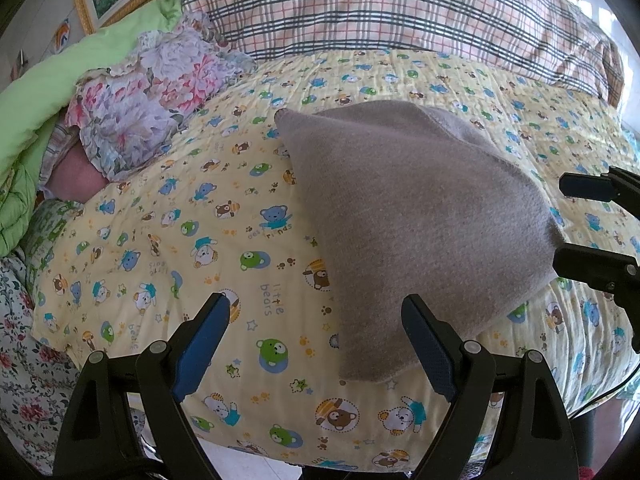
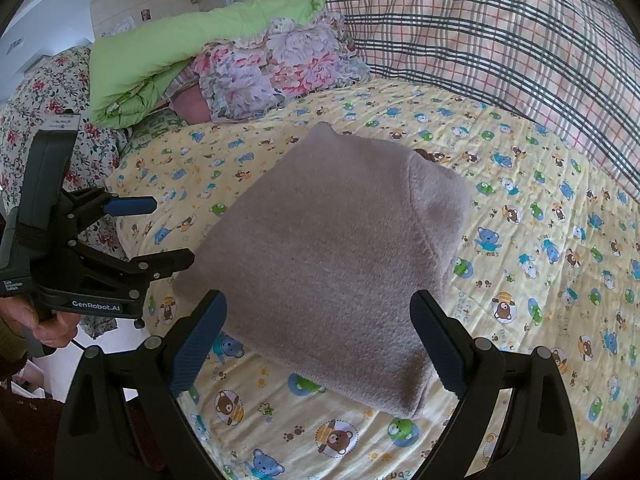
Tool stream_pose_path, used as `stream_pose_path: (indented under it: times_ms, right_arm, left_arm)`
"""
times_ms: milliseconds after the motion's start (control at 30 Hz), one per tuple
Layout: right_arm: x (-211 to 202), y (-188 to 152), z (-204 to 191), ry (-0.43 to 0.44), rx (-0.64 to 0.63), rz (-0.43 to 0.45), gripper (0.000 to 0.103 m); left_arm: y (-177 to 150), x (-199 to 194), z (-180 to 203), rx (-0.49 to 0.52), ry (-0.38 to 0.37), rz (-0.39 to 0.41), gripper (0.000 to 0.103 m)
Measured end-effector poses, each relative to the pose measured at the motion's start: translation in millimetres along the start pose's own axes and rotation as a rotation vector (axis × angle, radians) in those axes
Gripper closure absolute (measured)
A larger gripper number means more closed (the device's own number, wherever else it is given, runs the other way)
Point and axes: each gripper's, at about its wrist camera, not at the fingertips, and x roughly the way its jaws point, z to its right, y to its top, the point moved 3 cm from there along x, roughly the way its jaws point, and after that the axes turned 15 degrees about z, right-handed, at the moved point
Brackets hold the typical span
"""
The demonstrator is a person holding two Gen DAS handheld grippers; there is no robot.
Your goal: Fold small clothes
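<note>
Grey-brown knitted garment [image 2: 320,256] lies on the bear-print quilt [image 2: 532,208] near its front edge, already folded into a compact, smooth-edged block; perhaps one fold remains. Both the left gripper [image 1: 316,344] and right gripper [image 2: 318,344] hang above it with jaws wide apart, empty. A floral pillow [image 2: 276,72], green duvet [image 2: 160,68] and plaid pillow [image 2: 500,28] crowd the quilt's far edge, clear of the work.

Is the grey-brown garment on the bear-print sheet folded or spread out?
Folded. The grey-brown garment lies as a compact, thick-edged block on the bear-print sheet, with a layer edge down its right side; no sleeves or legs show.
</note>
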Motion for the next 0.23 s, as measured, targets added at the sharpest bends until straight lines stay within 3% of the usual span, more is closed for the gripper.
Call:
stream_pose_path:
  times_ms: [233]
  right_arm:
    - [-1.8,3.4,0.2,-0.002,0.007,0.004,0.01]
  left_arm:
    - [-1.3,-0.7,-0.8,-0.021,-0.007,-0.008,0.015]
